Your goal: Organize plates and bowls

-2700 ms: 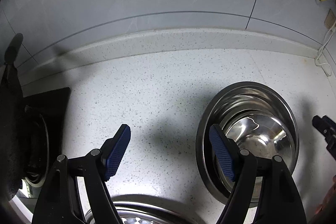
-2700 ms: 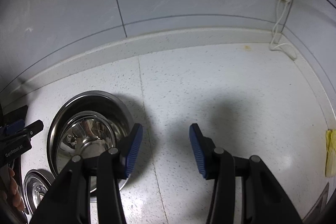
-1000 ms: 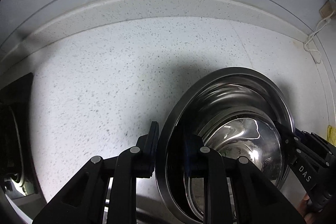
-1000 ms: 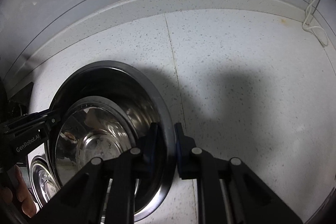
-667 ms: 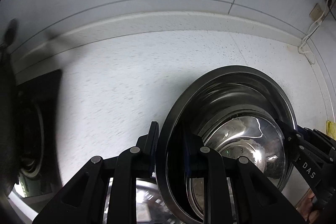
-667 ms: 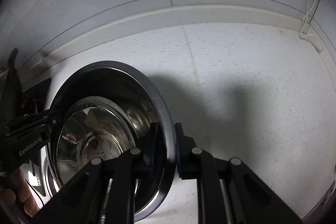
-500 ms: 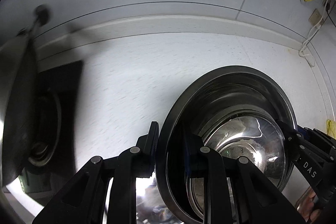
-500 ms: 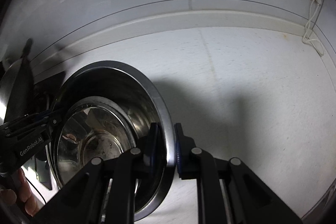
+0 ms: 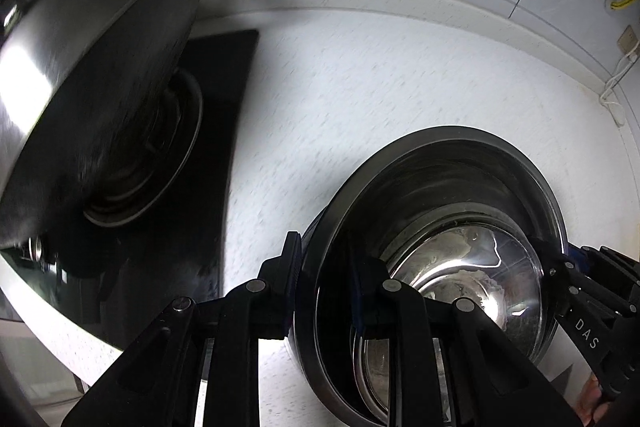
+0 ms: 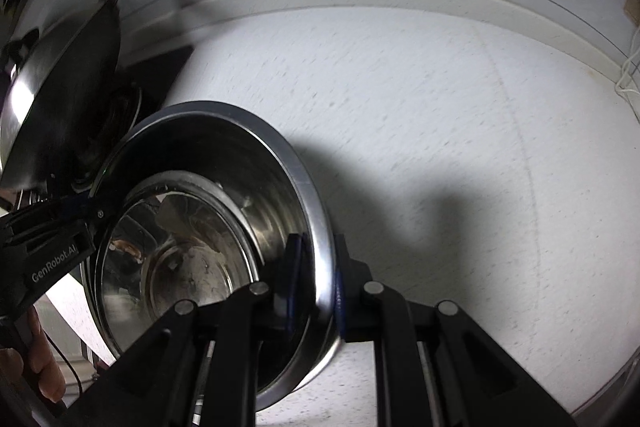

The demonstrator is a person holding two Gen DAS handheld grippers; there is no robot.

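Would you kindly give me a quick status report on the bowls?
Left gripper and right gripper shut on big bowl rim, opposite sides. Smaller bowl nested inside. Wok on stove close to the left.

I see a large steel bowl (image 9: 460, 163) tilted, lifted off the counter. A smaller shiny bowl (image 9: 468, 267) nests inside it.

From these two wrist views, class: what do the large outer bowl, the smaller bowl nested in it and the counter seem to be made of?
Large outer bowl: likely stainless steel, its silver rim brushed and dully reflective.
Smaller nested bowl: polished steel, going by its mirror-like highlights.
White speckled counter: probably stone or composite, matte with fine dark flecks.
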